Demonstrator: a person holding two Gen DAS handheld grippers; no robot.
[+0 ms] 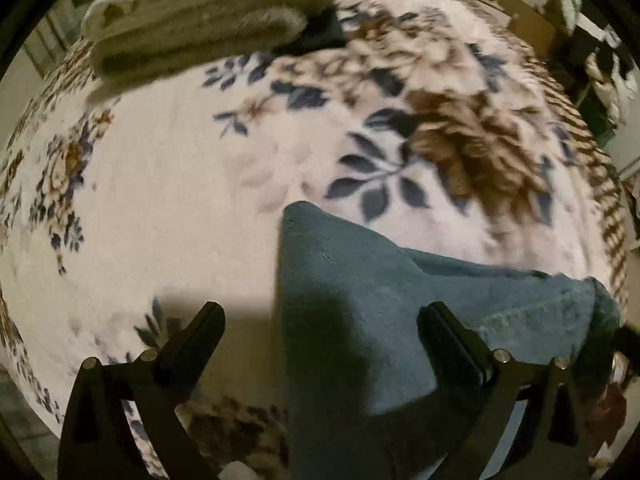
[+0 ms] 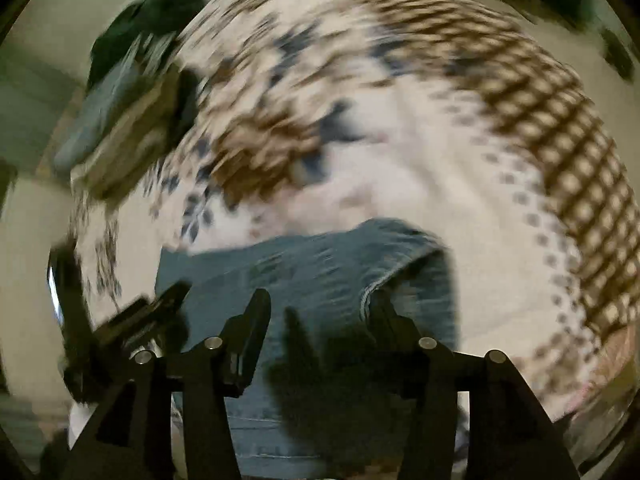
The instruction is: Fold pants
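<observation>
Blue-grey denim pants lie on a floral blanket, one corner pointing away from me in the left wrist view. My left gripper is open above the pants' left edge, its left finger over the blanket, its right finger over the denim. In the right wrist view the pants spread below my right gripper, which is open over them; an edge of the denim curls up by its right finger. The left gripper shows blurred at lower left there.
The pink floral blanket covers the bed. A folded beige blanket pile lies at the far end. Furniture and clutter stand off the bed's right side. The right wrist view is motion-blurred.
</observation>
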